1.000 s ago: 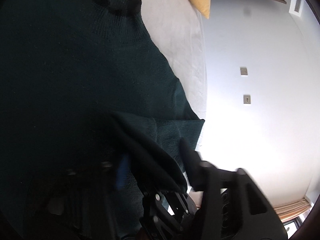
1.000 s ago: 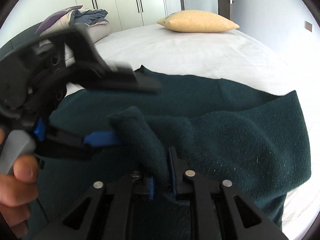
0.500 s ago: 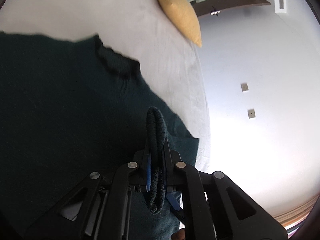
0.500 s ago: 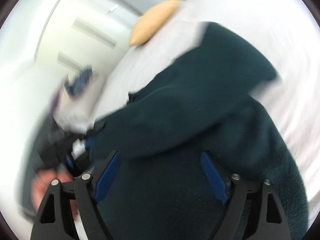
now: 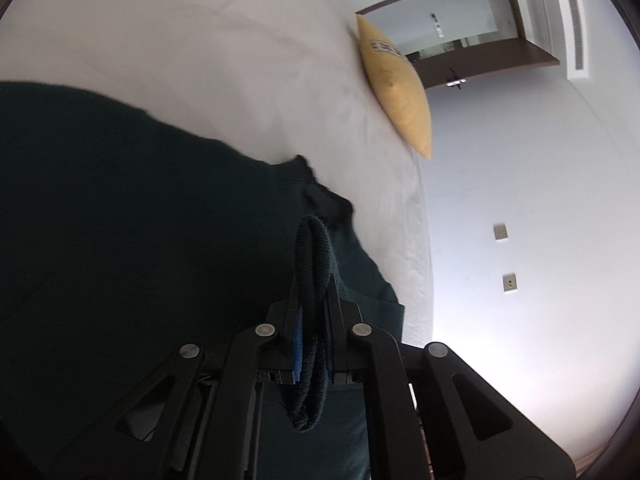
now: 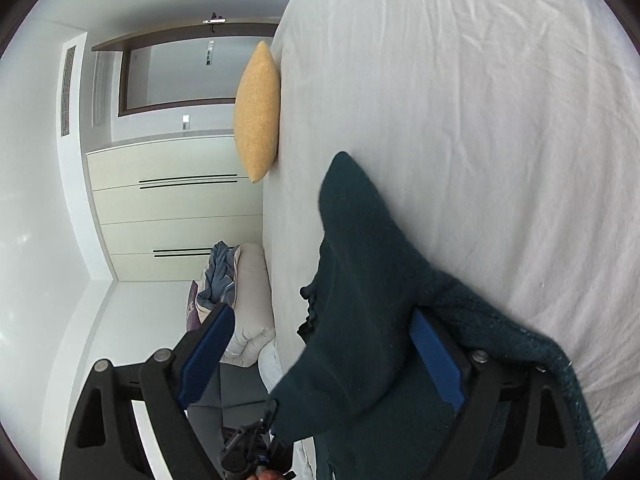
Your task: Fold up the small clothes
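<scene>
A dark green knit sweater (image 5: 140,208) lies on a white bed (image 5: 200,40). My left gripper (image 5: 314,280) is shut on a folded edge of the sweater, which sticks up between the blue-padded fingers. In the right wrist view the sweater (image 6: 360,280) is lifted and hangs over the bed (image 6: 480,100). My right gripper (image 6: 320,344) is open, its blue pads wide apart. The sweater drapes between the fingers and over the right finger (image 6: 436,356); the pads do not pinch it.
A yellow pillow (image 5: 396,88) lies at the bed's far end, also in the right wrist view (image 6: 258,112). A pile of bedding and clothes (image 6: 228,280) sits beside the bed. White wardrobes (image 6: 172,208) and a doorway (image 6: 180,72) stand beyond.
My right gripper let go of the sweater fold and opened wide, then swung round. My left gripper closed on the sweater edge and lifted it; both views have rotated.
</scene>
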{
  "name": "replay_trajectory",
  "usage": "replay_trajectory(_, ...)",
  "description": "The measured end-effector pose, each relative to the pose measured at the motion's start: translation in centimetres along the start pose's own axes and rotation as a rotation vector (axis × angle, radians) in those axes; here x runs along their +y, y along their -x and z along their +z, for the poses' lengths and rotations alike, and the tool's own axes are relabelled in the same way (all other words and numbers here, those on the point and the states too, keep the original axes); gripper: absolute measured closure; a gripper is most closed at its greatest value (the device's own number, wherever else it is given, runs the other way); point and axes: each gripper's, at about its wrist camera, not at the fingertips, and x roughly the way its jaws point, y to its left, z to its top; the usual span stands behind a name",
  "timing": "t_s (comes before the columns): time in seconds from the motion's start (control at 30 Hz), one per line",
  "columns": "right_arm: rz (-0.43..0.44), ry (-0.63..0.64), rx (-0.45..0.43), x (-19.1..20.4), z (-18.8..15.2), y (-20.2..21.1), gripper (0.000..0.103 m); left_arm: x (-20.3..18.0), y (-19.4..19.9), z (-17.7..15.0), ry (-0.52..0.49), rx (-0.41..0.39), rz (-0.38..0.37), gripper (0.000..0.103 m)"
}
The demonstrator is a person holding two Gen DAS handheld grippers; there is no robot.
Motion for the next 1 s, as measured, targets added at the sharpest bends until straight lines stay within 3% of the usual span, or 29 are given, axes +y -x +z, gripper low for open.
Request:
replay_trajectory(0.17, -0.001, -0.001, -0.006, -0.4, -0.2, 1.7, 0.013, 2.2, -0.7, -0.1, 0.029, -0.012, 0.024, 0.097)
replay_trajectory(0.3, -0.025, 0.013, 0.045, -0.2, -1.4, 1.2, 0.012, 3.3, -1.1, -0.2, 0.030, -0.022, 0.036, 0.097)
replay_trajectory(0.43, -0.036, -0.007, 0.028, -0.6, -1.3, 1.4, 0.012, 3.7, -0.7, -0.6, 0.016, -0.029, 0.052, 0.096)
replay_trajectory(0.63, -0.029, -0.016, -0.014, -0.9, -0.5, 2.7, 0.012, 6.0, 0.4, -1.7, 0.076, -0.041, 0.060, 0.097)
replay_trajectory(1.0, -0.056, 0.040, -0.013, -0.7, -0.7, 2.4, 0.012, 7.9, -0.7, -2.0, 0.102, -0.050, 0.078, 0.096)
